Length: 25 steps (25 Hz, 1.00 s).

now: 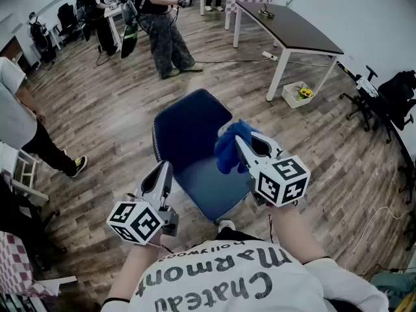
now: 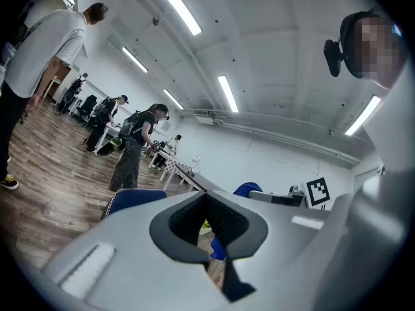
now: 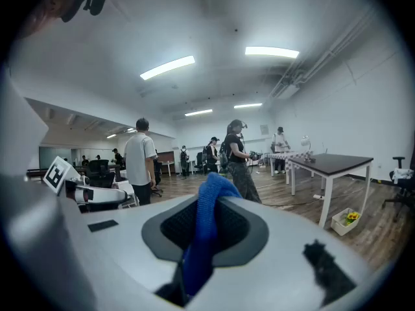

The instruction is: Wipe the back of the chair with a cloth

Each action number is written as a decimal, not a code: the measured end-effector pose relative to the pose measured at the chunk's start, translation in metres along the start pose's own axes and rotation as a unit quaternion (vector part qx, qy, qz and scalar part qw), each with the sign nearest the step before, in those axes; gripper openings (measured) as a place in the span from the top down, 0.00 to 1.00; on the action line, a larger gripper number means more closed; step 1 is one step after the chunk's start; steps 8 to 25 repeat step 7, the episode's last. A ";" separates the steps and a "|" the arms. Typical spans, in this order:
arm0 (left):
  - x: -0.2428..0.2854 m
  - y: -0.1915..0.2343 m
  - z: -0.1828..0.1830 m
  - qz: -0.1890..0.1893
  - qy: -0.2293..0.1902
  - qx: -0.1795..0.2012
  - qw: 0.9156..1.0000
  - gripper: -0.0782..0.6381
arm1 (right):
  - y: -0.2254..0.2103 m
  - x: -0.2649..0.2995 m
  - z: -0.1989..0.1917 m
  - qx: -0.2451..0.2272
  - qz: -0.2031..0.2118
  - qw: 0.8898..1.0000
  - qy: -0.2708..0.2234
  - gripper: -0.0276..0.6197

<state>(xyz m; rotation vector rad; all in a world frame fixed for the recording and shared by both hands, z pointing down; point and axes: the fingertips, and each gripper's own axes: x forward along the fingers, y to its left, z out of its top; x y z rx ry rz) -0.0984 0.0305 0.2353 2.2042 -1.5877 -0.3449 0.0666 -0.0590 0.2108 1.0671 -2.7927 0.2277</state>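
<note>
Our right gripper (image 1: 242, 145) clamps a bunched fold of the blue knitted cloth (image 1: 227, 153), likely soft and limp, over the blue padded chair's (image 1: 188, 125) right edge. The left gripper's (image 1: 165, 169) jaws meet, empty.

bare wood floor (image 1: 97, 109) lies all round the chair (image 1: 188, 125), the dark table (image 1: 292, 28) well beyond it

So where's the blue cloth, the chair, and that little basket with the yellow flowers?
blue cloth (image 1: 229, 149): head view, on its bunched middle.
blue chair (image 1: 187, 127): head view, on the backrest.
white basket (image 1: 290, 97): head view, on its side wall.
</note>
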 end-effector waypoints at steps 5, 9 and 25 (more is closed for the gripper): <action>-0.008 0.000 0.001 -0.001 -0.001 -0.002 1.000 0.88 | 0.008 -0.001 -0.005 0.004 0.002 1.000 0.007 0.86; -0.011 0.000 0.001 0.000 -0.002 -0.003 1.000 0.88 | 0.010 -0.002 -0.007 0.005 0.001 1.000 0.009 0.86; -0.011 0.000 0.001 0.000 -0.002 -0.003 1.000 0.88 | 0.010 -0.002 -0.007 0.005 0.001 1.000 0.009 0.86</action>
